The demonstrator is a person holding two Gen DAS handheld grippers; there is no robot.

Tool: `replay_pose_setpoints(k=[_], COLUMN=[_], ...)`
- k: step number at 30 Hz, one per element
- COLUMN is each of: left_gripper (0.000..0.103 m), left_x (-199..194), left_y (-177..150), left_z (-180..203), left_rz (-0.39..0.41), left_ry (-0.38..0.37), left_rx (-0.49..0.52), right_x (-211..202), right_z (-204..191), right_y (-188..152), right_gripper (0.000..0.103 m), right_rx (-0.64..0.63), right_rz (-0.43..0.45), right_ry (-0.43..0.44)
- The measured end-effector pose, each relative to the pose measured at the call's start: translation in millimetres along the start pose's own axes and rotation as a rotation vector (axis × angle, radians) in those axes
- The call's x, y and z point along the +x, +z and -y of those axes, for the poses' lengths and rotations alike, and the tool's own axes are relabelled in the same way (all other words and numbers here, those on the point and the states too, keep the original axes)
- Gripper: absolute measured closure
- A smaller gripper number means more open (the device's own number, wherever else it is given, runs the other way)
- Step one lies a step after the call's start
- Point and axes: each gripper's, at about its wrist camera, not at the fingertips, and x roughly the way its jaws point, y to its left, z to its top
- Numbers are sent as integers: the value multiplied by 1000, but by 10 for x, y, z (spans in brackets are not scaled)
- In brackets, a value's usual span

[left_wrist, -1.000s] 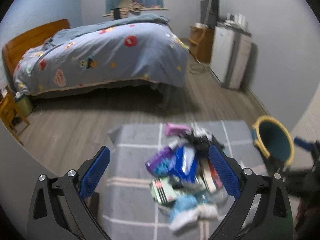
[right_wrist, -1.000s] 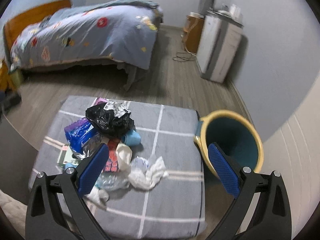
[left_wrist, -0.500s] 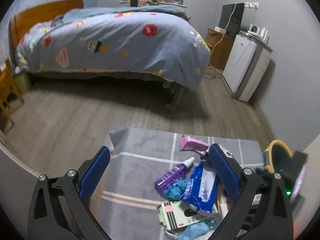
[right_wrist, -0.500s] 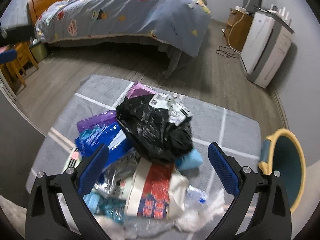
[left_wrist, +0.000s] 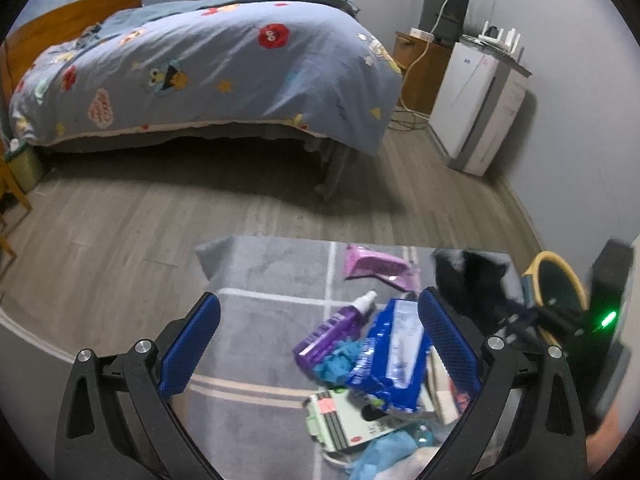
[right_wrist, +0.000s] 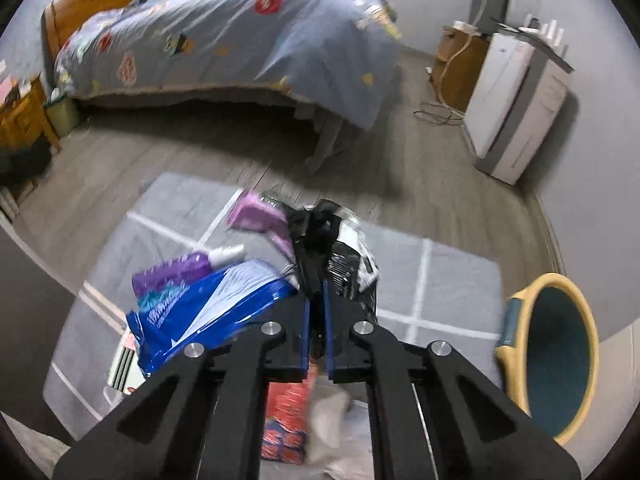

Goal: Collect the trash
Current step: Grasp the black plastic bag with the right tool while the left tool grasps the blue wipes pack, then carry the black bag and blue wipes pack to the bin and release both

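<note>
Right gripper (right_wrist: 316,300): its jaws have just been closing and are now pinching a fold of the black plastic bag (right_wrist: 352,264) at the centre of the right wrist frame.
Left gripper (left_wrist: 318,344): it is standing wide, nothing between its blue pads, hovering over the left part of the trash pile in the lower half of its frame.
Trash pile: a blue wipes pack (left_wrist: 394,360), a purple spray bottle (left_wrist: 332,334), a pink pouch (left_wrist: 378,268) and a green-and-white card (left_wrist: 348,416) are lying together on the grey mat (left_wrist: 260,280).
Bin (right_wrist: 556,364): yellow-rimmed, teal inside, it is sitting at the lower right of the right wrist frame, just beside the mat's edge.
Bed (left_wrist: 208,68): it is filling the upper left, well apart from the mat.
</note>
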Motion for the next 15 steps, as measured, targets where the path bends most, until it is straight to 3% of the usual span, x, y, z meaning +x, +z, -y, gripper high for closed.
replay_pose_setpoints(k=[9, 15], left_gripper=[7, 9], left_x=[319, 577], left_y=[-258, -459], left_z=[478, 844], left_rz=[-111, -180], left_ry=[-51, -71], left_rx=[142, 242], right_x=[-882, -1074], right_z=[616, 1006], right_y=[81, -29], right_gripper=[98, 98], right_rx=[90, 254], right_rz=[32, 58], right_ry=[19, 84])
